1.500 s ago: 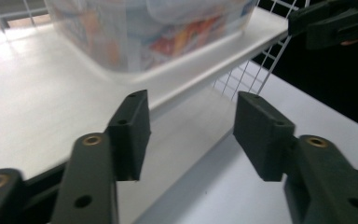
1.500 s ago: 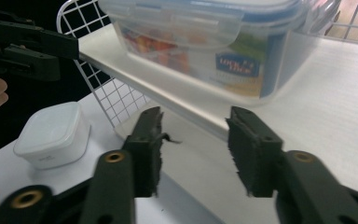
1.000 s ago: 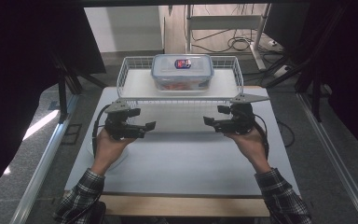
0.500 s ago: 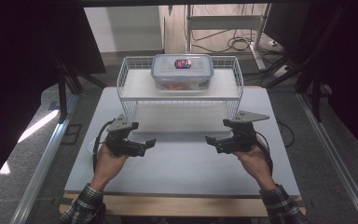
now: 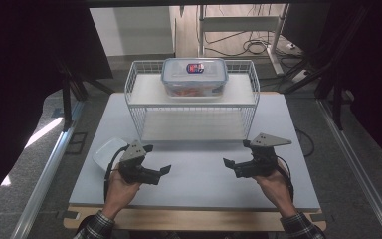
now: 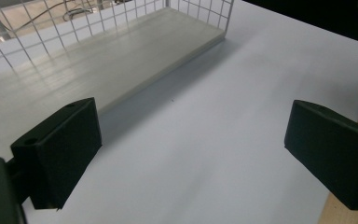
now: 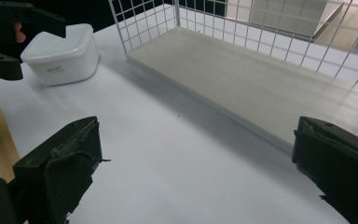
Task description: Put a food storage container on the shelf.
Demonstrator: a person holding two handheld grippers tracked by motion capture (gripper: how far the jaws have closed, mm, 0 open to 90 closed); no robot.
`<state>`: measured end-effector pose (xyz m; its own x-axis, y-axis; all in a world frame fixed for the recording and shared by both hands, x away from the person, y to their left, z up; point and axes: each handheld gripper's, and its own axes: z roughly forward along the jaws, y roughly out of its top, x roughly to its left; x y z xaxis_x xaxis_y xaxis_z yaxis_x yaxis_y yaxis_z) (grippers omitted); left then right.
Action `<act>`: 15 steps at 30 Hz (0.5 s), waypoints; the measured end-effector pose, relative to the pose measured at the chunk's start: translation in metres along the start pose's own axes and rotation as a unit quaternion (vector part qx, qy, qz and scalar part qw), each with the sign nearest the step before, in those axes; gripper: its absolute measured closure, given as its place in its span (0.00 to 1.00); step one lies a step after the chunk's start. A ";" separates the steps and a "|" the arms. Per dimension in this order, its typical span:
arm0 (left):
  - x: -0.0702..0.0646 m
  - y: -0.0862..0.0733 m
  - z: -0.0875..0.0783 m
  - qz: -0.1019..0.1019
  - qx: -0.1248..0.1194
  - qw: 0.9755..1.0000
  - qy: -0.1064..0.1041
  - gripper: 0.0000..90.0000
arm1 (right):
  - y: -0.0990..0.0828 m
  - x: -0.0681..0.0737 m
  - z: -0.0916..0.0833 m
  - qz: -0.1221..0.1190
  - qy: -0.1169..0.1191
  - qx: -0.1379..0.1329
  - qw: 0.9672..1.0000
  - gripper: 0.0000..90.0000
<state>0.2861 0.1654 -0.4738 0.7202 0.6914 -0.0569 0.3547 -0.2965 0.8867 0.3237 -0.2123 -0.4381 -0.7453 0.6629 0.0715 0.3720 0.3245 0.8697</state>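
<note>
Both the left gripper (image 5: 160, 166) and the right gripper (image 5: 232, 166) hung low over the table (image 5: 199, 172) with jaws spread wide and nothing between them, having just opened further, the white box (image 5: 105, 152) lying just beside the left one.

White lidded tub (image 5: 107, 151), rounded corners, closed, upright on table, at near left corner of wire rack (image 5: 191, 102), just beside left gripper (image 5: 159, 165).

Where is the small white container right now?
In the high view, the small white container sits on the table's left side, just beyond the left gripper and left of the wire rack.
</note>
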 end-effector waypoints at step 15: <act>-0.016 -0.023 0.013 0.032 0.050 0.998 0.011 0.05 | -0.042 0.005 0.001 -0.027 -0.014 0.034 0.999 0.02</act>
<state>0.2740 0.1528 -0.4991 0.7301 0.6832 0.0103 0.3663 -0.4041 0.8382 0.3049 -0.2224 -0.4748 -0.7502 0.6612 0.0108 0.3694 0.4055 0.8361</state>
